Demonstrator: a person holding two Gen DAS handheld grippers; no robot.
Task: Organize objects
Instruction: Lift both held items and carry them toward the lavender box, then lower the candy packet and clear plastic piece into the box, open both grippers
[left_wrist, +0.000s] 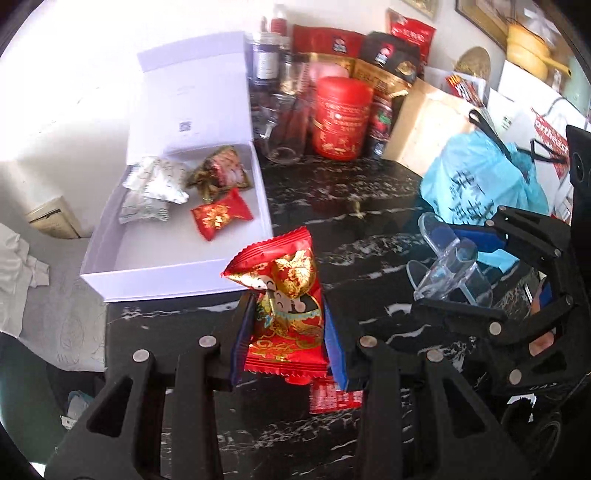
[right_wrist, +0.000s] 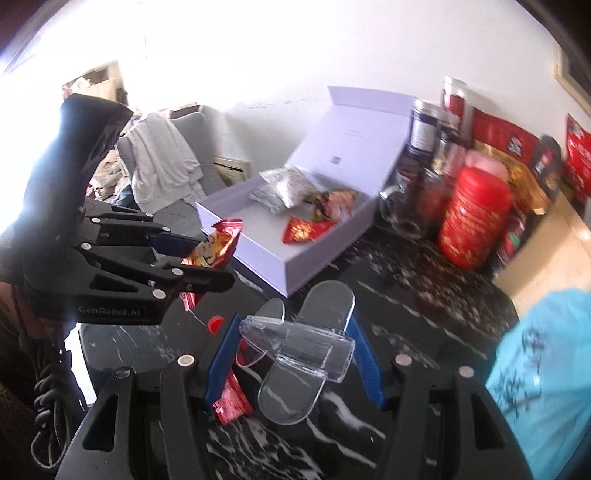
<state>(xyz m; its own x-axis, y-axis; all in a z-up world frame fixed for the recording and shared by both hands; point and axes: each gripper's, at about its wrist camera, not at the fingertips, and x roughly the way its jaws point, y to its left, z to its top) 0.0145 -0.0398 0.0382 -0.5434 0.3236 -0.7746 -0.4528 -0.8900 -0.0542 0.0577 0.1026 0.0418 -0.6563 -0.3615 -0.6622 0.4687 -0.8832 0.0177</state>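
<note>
My left gripper (left_wrist: 288, 325) is shut on a red and gold snack packet (left_wrist: 286, 291), held above the black marble table (left_wrist: 351, 229) near the front edge of an open white box (left_wrist: 177, 266). The box holds silver packets (left_wrist: 155, 184), a brown-pink packet (left_wrist: 221, 171) and a small red packet (left_wrist: 221, 216). My right gripper (right_wrist: 293, 350) is shut on a clear plastic stand (right_wrist: 295, 350), raised over the table. In the right wrist view the left gripper (right_wrist: 207, 262) shows at left with the snack packet (right_wrist: 214, 245), beside the white box (right_wrist: 295, 258).
A red packet (right_wrist: 231, 402) and a red cap (right_wrist: 215, 324) lie on the table under the grippers. A red tin (left_wrist: 341, 118), glass jars (left_wrist: 284, 122), red bags and a cardboard box crowd the back. A blue plastic bag (left_wrist: 476, 181) sits at right. A chair with cloth (right_wrist: 159, 158) stands left.
</note>
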